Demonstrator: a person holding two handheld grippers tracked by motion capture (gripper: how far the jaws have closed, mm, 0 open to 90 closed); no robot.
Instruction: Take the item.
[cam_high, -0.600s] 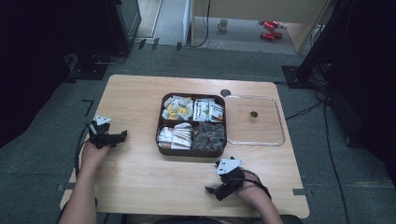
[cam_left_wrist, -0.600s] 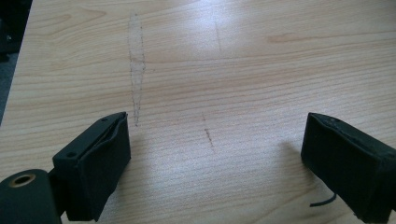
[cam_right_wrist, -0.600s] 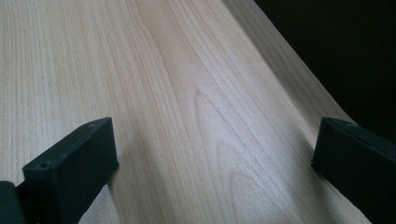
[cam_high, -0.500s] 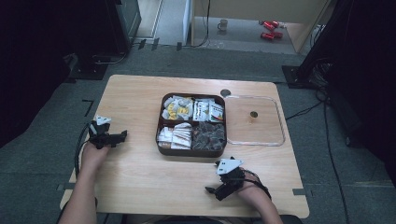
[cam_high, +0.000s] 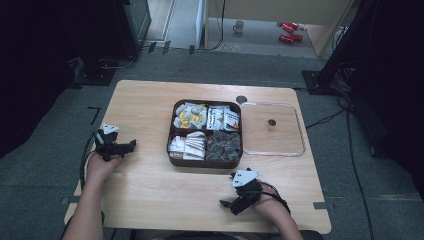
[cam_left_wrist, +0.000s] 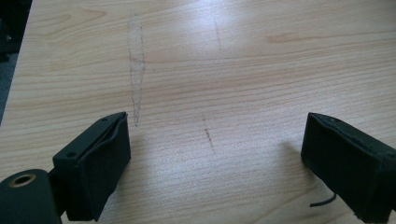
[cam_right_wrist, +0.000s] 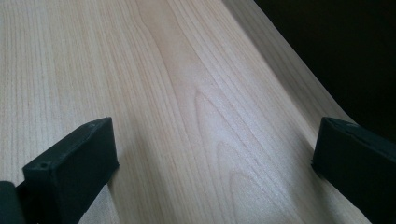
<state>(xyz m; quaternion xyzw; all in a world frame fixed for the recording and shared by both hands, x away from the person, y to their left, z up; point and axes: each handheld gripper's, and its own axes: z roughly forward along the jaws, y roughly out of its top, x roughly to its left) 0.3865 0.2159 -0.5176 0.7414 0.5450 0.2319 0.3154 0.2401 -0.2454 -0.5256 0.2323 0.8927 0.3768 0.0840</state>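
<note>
Pale wooden table (cam_high: 145, 105) with rounded corners, seen from above. Dark brown square tray with four compartments (cam_high: 171, 142) sits at table centre: yellow-and-white wrapped packets (cam_high: 190, 115) in far-left compartment, white printed sachets (cam_high: 223, 119) far-right, white folded packets (cam_high: 186, 146) near-left, dark grey-brown packets (cam_high: 223, 145) near-right. Clear plastic square lid (cam_high: 298, 131) with small round knob (cam_high: 271, 122) lies flat just right of tray, almost touching its right wall. Small dark round spot (cam_high: 241, 99) on table just beyond tray's far-right corner.

Left gripper (cam_high: 131, 145), black with grey three-cornered plate, held in person's left hand (cam_high: 100, 167) near table's left edge, well apart from tray, jaws pointing right toward it. In left gripper view its jaws stand wide apart over bare wood with faint pencil-like marks, nothing between them. Right gripper (cam_high: 226, 204) in right hand (cam_high: 270, 207) at near edge of table, near side of tray, jaws pointing left. In right gripper view jaws spread wide over bare wood beside table edge, holding nothing. Black cable (cam_high: 86, 155) loops from left gripper. On the far floor, white mug (cam_high: 239, 26) and red objects (cam_high: 289, 27)
</note>
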